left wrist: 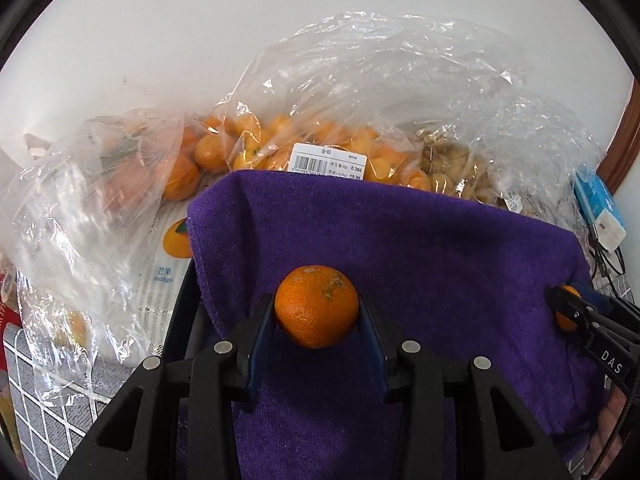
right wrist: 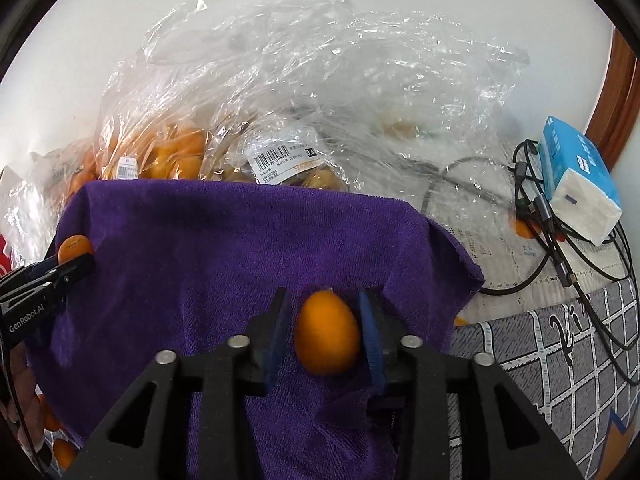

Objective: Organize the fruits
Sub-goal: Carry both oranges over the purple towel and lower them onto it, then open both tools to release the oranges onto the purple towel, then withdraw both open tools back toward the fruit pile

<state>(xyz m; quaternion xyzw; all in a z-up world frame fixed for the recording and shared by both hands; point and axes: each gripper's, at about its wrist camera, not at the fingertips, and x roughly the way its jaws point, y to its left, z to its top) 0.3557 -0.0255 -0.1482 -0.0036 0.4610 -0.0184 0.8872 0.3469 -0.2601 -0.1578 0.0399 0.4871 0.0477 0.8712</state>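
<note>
A round orange [left wrist: 316,306] hangs just above the purple towel [left wrist: 420,248], and my left gripper [left wrist: 316,303] is shut on it, a blue pad pressed on each side. The same orange [right wrist: 74,246] shows at the left edge of the right wrist view. An oval kumquat [right wrist: 327,334] lies between the pads of my right gripper [right wrist: 323,296]. A gap shows on its left side, so those jaws stand open around it over the towel [right wrist: 200,240]. In the left wrist view this gripper [left wrist: 560,306] sits at the towel's right edge.
Clear plastic bags of oranges [left wrist: 188,168], kumquats [left wrist: 360,148] and pale fruit [left wrist: 452,172] crowd behind the towel against a white wall. A blue tissue pack [right wrist: 580,184] and tangled cables [right wrist: 560,248] lie to the right on a grid-patterned cloth [right wrist: 560,360]. A black rim [left wrist: 186,312] edges the towel's left.
</note>
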